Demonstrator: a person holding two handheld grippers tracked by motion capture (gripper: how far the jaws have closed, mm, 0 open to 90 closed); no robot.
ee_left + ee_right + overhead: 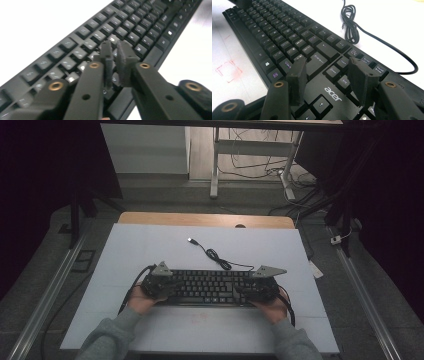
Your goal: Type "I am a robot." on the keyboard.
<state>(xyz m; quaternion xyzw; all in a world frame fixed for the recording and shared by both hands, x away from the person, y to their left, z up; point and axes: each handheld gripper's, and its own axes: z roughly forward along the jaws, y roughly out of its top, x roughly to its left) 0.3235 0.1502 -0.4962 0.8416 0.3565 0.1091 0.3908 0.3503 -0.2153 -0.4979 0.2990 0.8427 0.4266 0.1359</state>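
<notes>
Black keyboard [207, 286] lying lengthwise near the table's [125, 250] front edge, midway between its left and right edges. The person's hands hold one tool at each end of it. The left tool [115, 50] hovers over the keys at the keyboard's left end, its pads a narrow slit apart with nothing between them; no key is seen pressed. The right tool [328, 71] stands spread over the right end, above the block with the maker's lettering and the arrow keys, and pinches nothing.

Progress, as judged: the keyboard appears set down flat and square to the front edge, so the placing looks done; what remains seems to be key work or a final nudge, and neither can be confirmed.

Surroundings: the keyboard's cable [220, 260] runs from its rear edge toward the table's far edge, partly coiled, ending in a loose USB plug [191, 240]. A faint red square mark [228, 70] lies on the table just in front of the keyboard. Nothing obstructs either tool.
</notes>
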